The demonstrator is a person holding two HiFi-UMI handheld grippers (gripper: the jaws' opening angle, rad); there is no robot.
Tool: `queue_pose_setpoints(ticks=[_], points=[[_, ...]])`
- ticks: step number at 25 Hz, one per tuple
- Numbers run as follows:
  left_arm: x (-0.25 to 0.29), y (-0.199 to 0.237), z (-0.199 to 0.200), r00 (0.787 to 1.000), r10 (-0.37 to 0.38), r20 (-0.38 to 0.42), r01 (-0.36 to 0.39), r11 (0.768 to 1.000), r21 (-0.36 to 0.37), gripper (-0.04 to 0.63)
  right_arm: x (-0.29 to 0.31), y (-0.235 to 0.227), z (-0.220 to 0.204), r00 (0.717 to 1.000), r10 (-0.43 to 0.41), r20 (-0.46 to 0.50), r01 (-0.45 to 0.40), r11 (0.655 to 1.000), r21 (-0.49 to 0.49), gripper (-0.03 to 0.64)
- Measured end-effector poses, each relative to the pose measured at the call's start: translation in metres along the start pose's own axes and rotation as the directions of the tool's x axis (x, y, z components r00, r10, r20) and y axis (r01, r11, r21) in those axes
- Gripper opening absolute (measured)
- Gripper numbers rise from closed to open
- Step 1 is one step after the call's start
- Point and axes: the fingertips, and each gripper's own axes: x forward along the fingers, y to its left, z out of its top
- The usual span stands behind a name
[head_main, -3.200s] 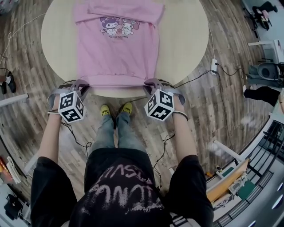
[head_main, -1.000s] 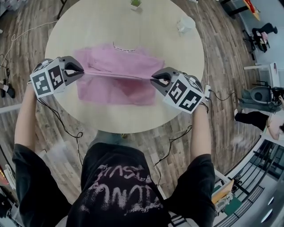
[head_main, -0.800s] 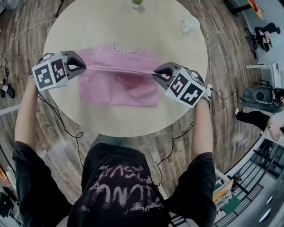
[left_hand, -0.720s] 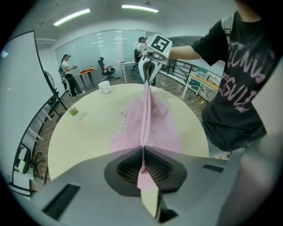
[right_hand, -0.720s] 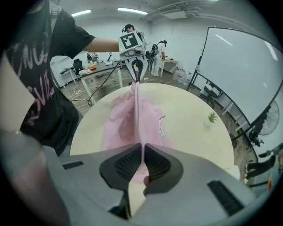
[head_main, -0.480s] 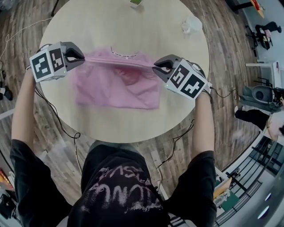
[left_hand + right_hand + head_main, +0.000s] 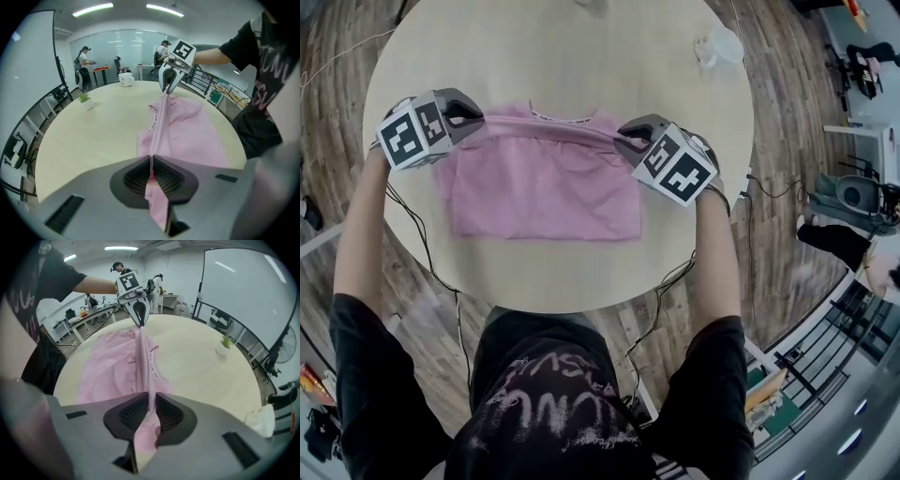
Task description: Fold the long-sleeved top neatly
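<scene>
Now the hem-to-collar fold looks nearly laid: the top (image 7: 546, 187) lies doubled on the tabletop (image 7: 553, 56), its carried edge stretched taut between the two tools, close by the collar. The left tool (image 7: 478, 117) is clamped on the cloth. The right tool's (image 7: 622, 141) jaws have just been easing apart, with cloth pinched between their tips. Next, I judge, both should release together and back away without dragging the edge.

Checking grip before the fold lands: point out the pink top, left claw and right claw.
pink top (image 7: 544, 192), head view, middle of the cloth.
left claw (image 7: 480, 117), head view, between its tips, gripping the top.
right claw (image 7: 622, 132), head view, between its tips; jaws just opened slightly, top between them.
</scene>
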Motion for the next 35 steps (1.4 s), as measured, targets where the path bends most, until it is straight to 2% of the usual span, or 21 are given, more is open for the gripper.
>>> queue_pose_setpoints(ticks=[4,9,12,16,21,24,28,31,33,35], points=[[0.006,0.023,-0.005,0.994,0.103,0.034,-0.102,0.994,-0.023,0.05,0.006,-0.021,-0.004,0.994,-0.093,0.052,0.091,0.995,0.05,0.128],[-0.001,0.044,-0.009,0.977,0.209,0.053,-0.206,0.977,-0.049,0.087,-0.006,-0.04,-0.005,0.971,-0.207,0.123,0.193,0.974,0.119,0.15],[-0.013,0.047,-0.005,0.956,0.275,0.104,-0.267,0.96,-0.081,0.087,-0.02,-0.046,-0.002,0.935,-0.298,0.194,0.258,0.944,0.205,0.118],[-0.022,0.041,0.005,0.92,0.351,0.176,-0.328,0.933,-0.146,0.086,-0.044,-0.046,0.004,0.858,-0.422,0.295,0.322,0.887,0.332,0.082],[-0.042,0.023,0.017,0.847,0.459,0.268,-0.382,0.877,-0.292,0.061,-0.07,-0.03,0.007,0.764,-0.551,0.337,0.389,0.809,0.442,0.008],[-0.05,0.01,0.026,0.807,0.507,0.303,-0.404,0.848,-0.344,0.013,-0.083,-0.018,0.006,0.717,-0.6,0.355,0.386,0.765,0.515,0.006],[-0.056,-0.009,0.031,0.768,0.543,0.339,-0.395,0.819,-0.416,0.012,-0.096,-0.004,0.006,0.654,-0.664,0.361,0.369,0.697,0.615,0.005],[-0.069,-0.025,0.035,0.707,0.6,0.374,-0.388,0.772,-0.503,0.012,-0.107,0.012,0.008,0.615,-0.689,0.383,0.332,0.667,0.667,0.005],[-0.081,-0.037,0.041,0.66,0.643,0.389,-0.402,0.74,-0.539,0.012,-0.118,0.021,0.009,0.584,-0.705,0.402,0.307,0.65,0.695,0.005],[-0.093,-0.05,0.043,0.621,0.676,0.396,-0.409,0.711,-0.572,0.012,-0.13,0.031,0.008,0.552,-0.724,0.414,0.291,0.632,0.718,0.005]])
